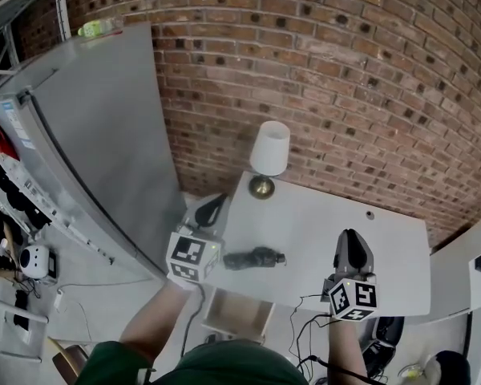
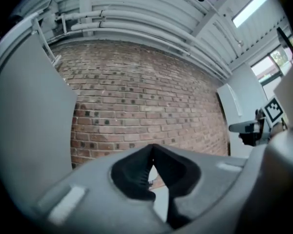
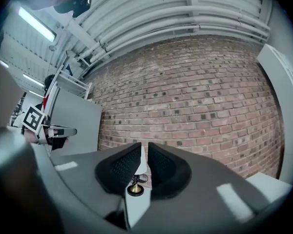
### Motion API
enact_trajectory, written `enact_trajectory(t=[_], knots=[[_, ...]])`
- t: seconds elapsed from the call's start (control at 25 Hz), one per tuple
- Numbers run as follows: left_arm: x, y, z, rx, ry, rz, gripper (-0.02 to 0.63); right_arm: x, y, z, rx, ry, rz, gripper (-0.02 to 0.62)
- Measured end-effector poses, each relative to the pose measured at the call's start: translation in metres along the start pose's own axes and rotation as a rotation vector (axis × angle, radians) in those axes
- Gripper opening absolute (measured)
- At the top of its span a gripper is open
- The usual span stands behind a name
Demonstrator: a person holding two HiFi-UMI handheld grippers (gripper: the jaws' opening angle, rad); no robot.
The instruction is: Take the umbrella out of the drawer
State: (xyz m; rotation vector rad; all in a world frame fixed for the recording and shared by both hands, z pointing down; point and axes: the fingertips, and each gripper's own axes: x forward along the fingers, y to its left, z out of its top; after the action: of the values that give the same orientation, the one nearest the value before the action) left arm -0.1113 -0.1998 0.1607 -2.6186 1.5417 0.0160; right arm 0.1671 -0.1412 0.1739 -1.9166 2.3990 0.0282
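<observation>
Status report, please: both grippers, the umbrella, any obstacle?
Left gripper shut, empty. Right gripper open a slit, empty. Umbrella lying on table between the grippers, not held. Nothing in the way; lamp stands behind.

The light was bright and even, coming from ceiling strips, while both gripper views curved strongly toward dark, blurred edges.

One umbrella, one lamp, two tongs

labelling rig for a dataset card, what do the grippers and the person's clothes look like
The left gripper and right gripper are grey, with black ribbed pads and a white cube of black square markers each. Black cables trail near the right one. Dark green top.
</observation>
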Motion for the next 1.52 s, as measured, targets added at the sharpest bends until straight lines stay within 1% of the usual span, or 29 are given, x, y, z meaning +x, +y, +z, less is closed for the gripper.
enact_trajectory(t=[0.12,0.24,0.36,0.48,0.76,1.08,1.52], knots=[[-0.008,0.007,0.01,-0.034,-0.03,0.031,-0.002,-0.004,0.01,0.012,-0.049,-0.028,0.013,0.041],[-0.013,0.009,0.015,-0.056,-0.053,0.046,-0.002,-0.006,0.015,0.017,-0.085,-0.047,0.024,0.041],[-0.013,0.009,0.017,-0.048,-0.064,0.057,0.0,-0.006,0.015,0.017,-0.044,-0.054,0.031,0.041],[-0.01,0.009,0.014,-0.045,-0.058,0.058,0.002,-0.005,0.008,0.015,0.0,-0.049,0.021,0.041],[-0.005,0.011,0.006,-0.055,-0.043,0.054,0.003,0.001,0.002,0.008,-0.007,-0.034,0.005,0.041],[0.0,0.012,0.003,-0.054,-0.04,0.059,0.006,0.009,0.0,0.002,-0.031,-0.031,0.019,0.041],[0.006,0.014,-0.001,-0.056,-0.033,0.062,0.008,0.015,-0.002,-0.001,-0.018,-0.019,0.023,0.041]])
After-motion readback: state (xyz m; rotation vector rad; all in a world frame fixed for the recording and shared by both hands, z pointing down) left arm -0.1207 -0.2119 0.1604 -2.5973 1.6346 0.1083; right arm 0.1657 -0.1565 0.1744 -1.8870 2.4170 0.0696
